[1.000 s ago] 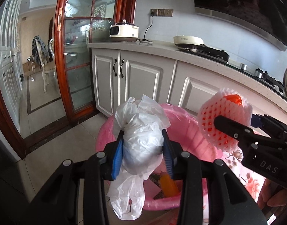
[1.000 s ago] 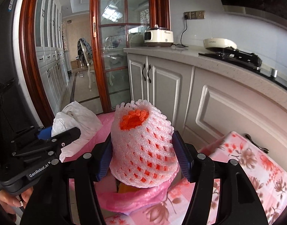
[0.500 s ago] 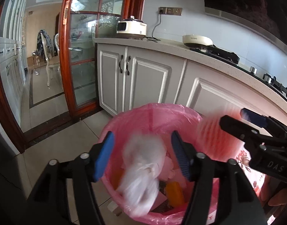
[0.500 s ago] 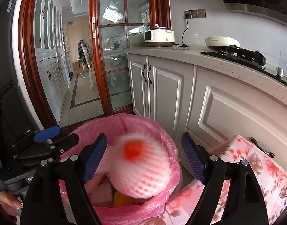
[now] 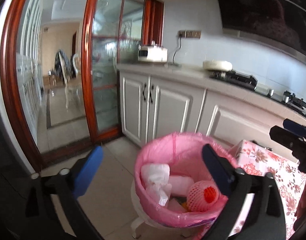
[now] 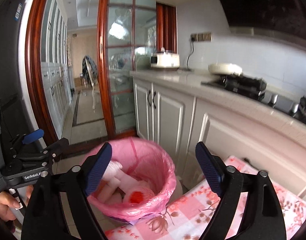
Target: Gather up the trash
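A bin lined with a pink bag (image 5: pixel 153 206) (image 6: pixel 167 184) stands on the floor beside the table. Inside it lie a crumpled white plastic bag (image 5: pixel 156 182) and a white foam net around something orange (image 5: pixel 202 196) (image 6: pixel 135 196), among other scraps. My left gripper (image 5: pixel 150 170) hovers above the bin, its jaws still opening, with nothing between them. My right gripper (image 6: pixel 154 166) also hangs over the bin, jaws opening and empty. Each gripper shows at the edge of the other's view: the right one (image 5: pixel 293 138), the left one (image 6: pixel 35 150).
A table with a pink floral cloth (image 5: pixel 273 172) (image 6: pixel 213 216) sits right of the bin. White kitchen cabinets (image 5: pixel 167 108) with a countertop, a cooker and a stove run behind. A wood-framed glass door (image 5: pixel 104 76) stands at left. A hand (image 6: pixel 4 204) holds the left gripper.
Both grippers opened wide and let go: the white bag and the foam net dropped into the bin. Both grippers rose and drew back, so the bin looks lower and smaller.
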A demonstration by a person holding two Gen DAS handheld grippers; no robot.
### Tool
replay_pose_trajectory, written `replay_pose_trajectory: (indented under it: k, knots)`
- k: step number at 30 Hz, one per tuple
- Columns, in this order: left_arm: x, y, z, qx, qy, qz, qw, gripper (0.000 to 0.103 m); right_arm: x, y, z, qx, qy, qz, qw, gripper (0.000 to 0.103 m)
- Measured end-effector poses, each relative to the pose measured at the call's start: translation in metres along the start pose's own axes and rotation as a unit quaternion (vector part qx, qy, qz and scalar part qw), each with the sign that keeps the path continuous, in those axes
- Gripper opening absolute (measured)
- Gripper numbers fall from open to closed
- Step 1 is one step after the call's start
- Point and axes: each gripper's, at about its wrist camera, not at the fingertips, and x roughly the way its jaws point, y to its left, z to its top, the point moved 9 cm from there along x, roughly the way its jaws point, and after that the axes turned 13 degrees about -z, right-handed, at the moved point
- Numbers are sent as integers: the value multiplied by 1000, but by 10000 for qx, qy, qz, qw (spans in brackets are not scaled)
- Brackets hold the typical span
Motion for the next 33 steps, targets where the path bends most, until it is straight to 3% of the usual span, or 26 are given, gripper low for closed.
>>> replay_pose_trajectory:
  k: [5, 10, 18, 22, 27, 33]
  knots:
    - [-56, -20, 27, 274, -375, 66, 9989, 98, -57, -9, 18, 130, -317, -67, 9994, 85]
    - [-107, -36, 31, 251, -600, 21, 9979, 98, -99, -16, 6, 201, -321, -66, 9993, 85]
    - [-156, -82, -21, 718, -131, -365, 9967, 98, -146, -23, -49, 447, -78, -234, 9987, 85]
    - [-178, -86, -46, 669, -119, -436, 9967, 98, -170, -20, -68, 393, -83, -428, 9983, 85]
    - [-198, -85, -60, 294, 44, -630, 9976, 98, -194, -19, -82, 414, -104, -600, 9973, 85]
    - [-222, -90, -61, 418, -51, -829, 9957, 98, -220, -16, -85, 296, -171, -749, 9966, 85]
